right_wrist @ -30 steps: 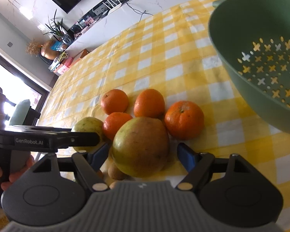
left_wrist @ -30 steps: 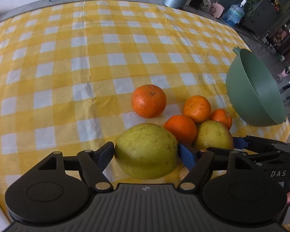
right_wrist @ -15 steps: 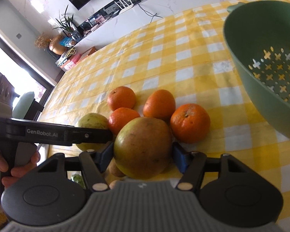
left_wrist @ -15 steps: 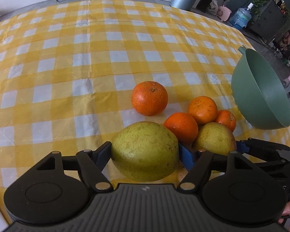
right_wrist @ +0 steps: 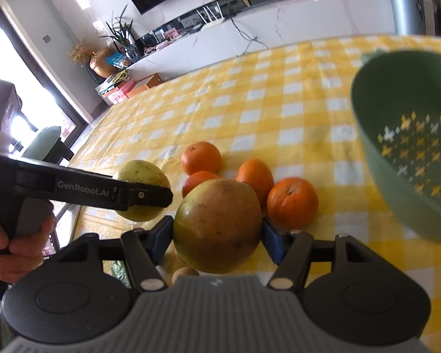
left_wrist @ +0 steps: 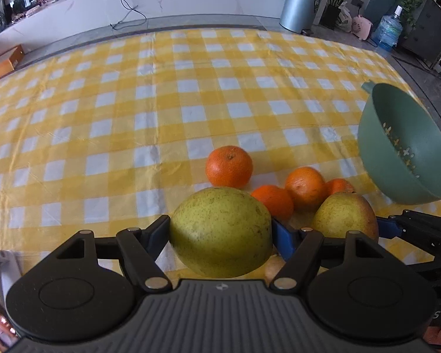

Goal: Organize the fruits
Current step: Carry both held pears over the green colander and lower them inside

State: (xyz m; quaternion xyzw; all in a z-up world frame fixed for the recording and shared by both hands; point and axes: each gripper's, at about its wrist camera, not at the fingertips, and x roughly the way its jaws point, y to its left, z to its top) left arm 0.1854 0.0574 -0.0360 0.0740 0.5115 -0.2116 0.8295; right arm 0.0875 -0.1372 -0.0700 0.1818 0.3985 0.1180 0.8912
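Observation:
My left gripper (left_wrist: pixel 220 234) is shut on a yellow-green pear (left_wrist: pixel 220 217), held just above the checked cloth. My right gripper (right_wrist: pixel 217 235) is shut on a reddish-green pear (right_wrist: pixel 217 220), close beside the left one. In the right wrist view the left gripper's finger (right_wrist: pixel 144 197) crosses the yellow-green pear (right_wrist: pixel 141 173). Several oranges (left_wrist: pixel 229 166) (right_wrist: pixel 292 201) lie on the cloth just beyond both pears. A green colander (left_wrist: pixel 402 147) (right_wrist: pixel 411 147) stands tilted to the right of the fruit, its inside showing nothing in it.
A small brown round thing (right_wrist: pixel 185 272) lies under the right gripper near the table's front edge. The yellow-and-white checked tablecloth (left_wrist: pixel 132 117) stretches far back and left. A hand (right_wrist: pixel 17 247) grips the left tool's handle. A bin and plants stand beyond the table.
The right jaws went from open around the reddish-green pear to shut on it. Both grippers have risen with their pears and tipped upward, so more of the room shows.

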